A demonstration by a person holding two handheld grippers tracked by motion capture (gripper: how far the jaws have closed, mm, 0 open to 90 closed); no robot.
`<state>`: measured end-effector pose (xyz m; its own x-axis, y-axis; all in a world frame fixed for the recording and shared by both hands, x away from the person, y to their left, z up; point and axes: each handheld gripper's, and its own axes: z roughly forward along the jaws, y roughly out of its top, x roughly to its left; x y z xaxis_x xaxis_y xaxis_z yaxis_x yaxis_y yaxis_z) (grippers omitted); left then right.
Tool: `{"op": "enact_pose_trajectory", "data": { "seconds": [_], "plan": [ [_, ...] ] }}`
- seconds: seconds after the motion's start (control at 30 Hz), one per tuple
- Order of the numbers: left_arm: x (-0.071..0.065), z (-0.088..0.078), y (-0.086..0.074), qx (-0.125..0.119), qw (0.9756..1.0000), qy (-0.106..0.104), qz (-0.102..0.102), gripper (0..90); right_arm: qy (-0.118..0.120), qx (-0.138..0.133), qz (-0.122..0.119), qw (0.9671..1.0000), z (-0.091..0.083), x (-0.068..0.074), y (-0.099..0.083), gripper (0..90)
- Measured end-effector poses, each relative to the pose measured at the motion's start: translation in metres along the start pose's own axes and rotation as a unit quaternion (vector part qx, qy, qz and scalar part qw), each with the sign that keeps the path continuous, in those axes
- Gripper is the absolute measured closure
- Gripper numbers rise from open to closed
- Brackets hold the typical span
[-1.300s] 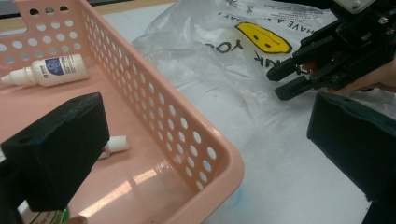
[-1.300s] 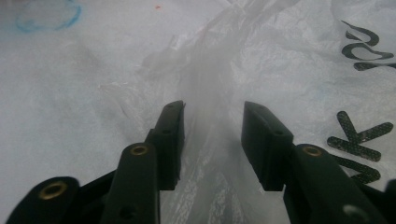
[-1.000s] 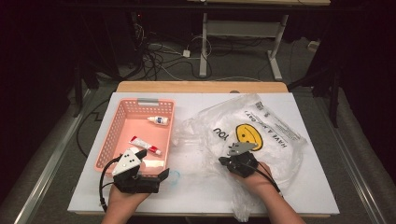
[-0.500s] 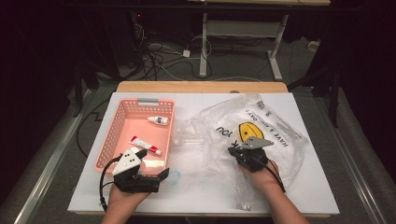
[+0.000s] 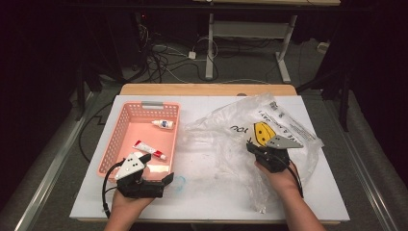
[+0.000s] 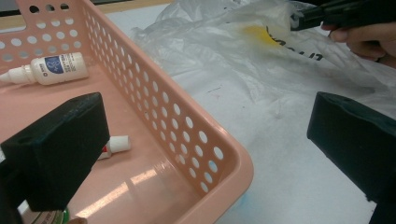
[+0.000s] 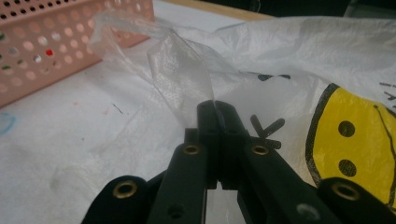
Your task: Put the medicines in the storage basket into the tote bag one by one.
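While the left gripper [image 5: 166, 180] lies spread beside the basket [image 5: 120, 139], right gripper [image 7: 217, 109] fingers pinching the plastic bag [image 7: 289, 51].

A white table top [image 5: 308, 192] with a wooden strip along its far edge is seen. On its left part a pink perforated basket [image 5: 120, 139] is set. To the right of the basket, a crumpled clear plastic bag [image 5: 226, 130] printed with a yellow smiley face is spread. A faint blue ring mark [image 5: 179, 183] is drawn just beside the basket's near corner.
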<state>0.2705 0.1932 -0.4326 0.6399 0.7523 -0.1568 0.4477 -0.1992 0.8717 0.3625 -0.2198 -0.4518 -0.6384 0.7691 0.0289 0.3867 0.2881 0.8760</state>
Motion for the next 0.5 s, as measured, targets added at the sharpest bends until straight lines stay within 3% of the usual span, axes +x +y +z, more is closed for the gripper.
{"op": "enact_pose_trajectory", "data": {
  "seconds": [0.17, 0.5],
  "plan": [
    [-0.001, -0.001, 0.001, -0.002, 1.0, -0.001, 0.001, 0.0, 0.009, -0.033, 0.004, 0.9994, -0.01, -0.004, 0.005, 90.0],
    [0.0, -0.003, 0.002, -0.005, 1.0, 0.001, 0.002, 0.0, 0.009, -0.073, -0.001, 0.9973, -0.026, -0.007, 0.017, 90.0]
  ]
}}
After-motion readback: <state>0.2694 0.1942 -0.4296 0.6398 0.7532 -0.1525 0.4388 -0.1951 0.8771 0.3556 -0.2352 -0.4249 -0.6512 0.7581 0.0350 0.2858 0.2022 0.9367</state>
